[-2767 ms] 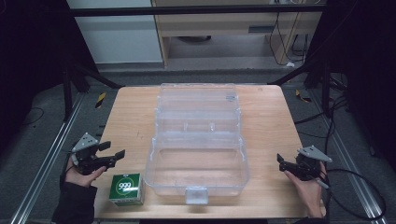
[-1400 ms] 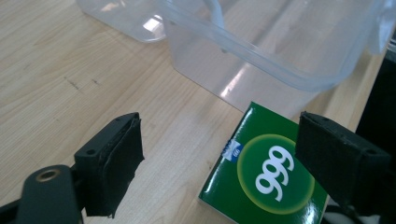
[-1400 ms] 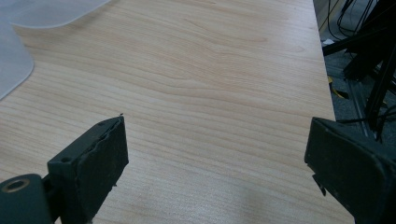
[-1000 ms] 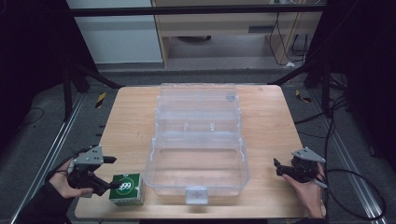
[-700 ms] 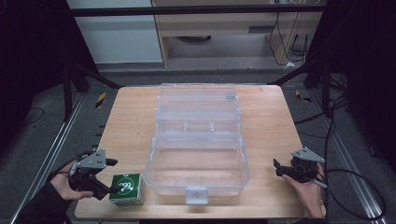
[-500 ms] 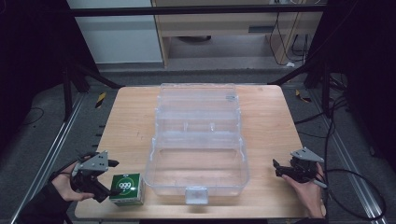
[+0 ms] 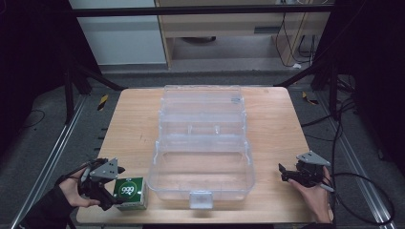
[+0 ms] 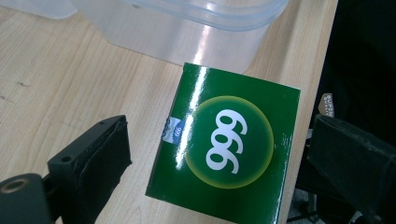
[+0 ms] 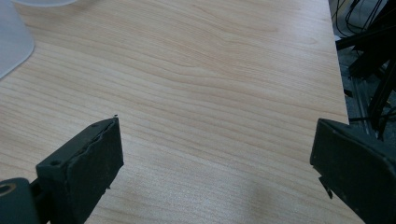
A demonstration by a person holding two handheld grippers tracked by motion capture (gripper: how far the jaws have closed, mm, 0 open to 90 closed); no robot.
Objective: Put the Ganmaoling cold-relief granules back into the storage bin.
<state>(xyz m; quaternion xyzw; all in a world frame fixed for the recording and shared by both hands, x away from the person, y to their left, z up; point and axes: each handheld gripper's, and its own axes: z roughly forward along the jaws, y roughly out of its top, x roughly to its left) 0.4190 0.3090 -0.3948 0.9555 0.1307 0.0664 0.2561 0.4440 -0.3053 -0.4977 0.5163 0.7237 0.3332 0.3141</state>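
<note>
Moved in, the left gripper (image 8: 219, 154) straddles the green box (image 8: 224, 147), jaws wide; right gripper (image 9: 217, 172) wide too.

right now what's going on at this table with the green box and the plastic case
A person holds a two-jaw gripper in each hand at a light wooden table. The left gripper is open with its jaws straddling a small green cardboard box marked 999, which sits flat near the table's front left corner; the jaws have not closed on it. Beside the box lies an empty clear plastic hinged storage case, lid open. The right gripper is open above bare wood at the right, holding nothing.
</note>
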